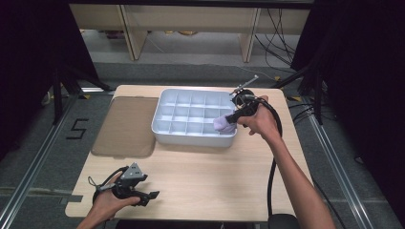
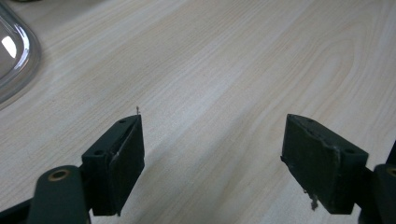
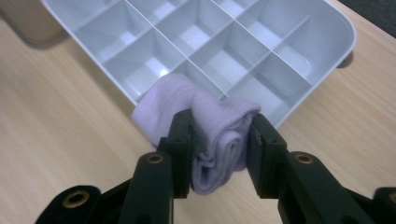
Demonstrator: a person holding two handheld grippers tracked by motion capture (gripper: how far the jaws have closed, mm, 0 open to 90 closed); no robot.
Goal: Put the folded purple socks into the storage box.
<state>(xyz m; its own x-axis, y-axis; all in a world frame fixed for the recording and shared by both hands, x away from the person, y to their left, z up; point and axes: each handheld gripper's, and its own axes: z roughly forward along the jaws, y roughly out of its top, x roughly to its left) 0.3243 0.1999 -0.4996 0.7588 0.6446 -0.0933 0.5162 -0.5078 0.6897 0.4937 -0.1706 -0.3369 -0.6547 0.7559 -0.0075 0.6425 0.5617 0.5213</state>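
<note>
A rolled lilac cloth [image 3: 205,130] is clamped between the black jaws of my right gripper [image 3: 219,140]. In the high view that gripper [image 1: 228,120] holds the lilac cloth [image 1: 222,123] above the front right corner of a white compartment tray [image 1: 191,137]. The tray's cells look bare in the right gripper view, where its rim [image 3: 343,39] runs along the top right. My left gripper [image 2: 212,158] rests low over the bare wood near the table's front left corner, jaws wide apart with nothing between them; the high view shows it [image 1: 150,196] in the person's left hand.
A brownish translucent lid [image 1: 125,126] lies flat left of the tray, its rounded edge [image 2: 14,56] at the top left of the left gripper view. The light wooden table [image 1: 210,176] stretches between the two hands. Cables trail from both grippers.
</note>
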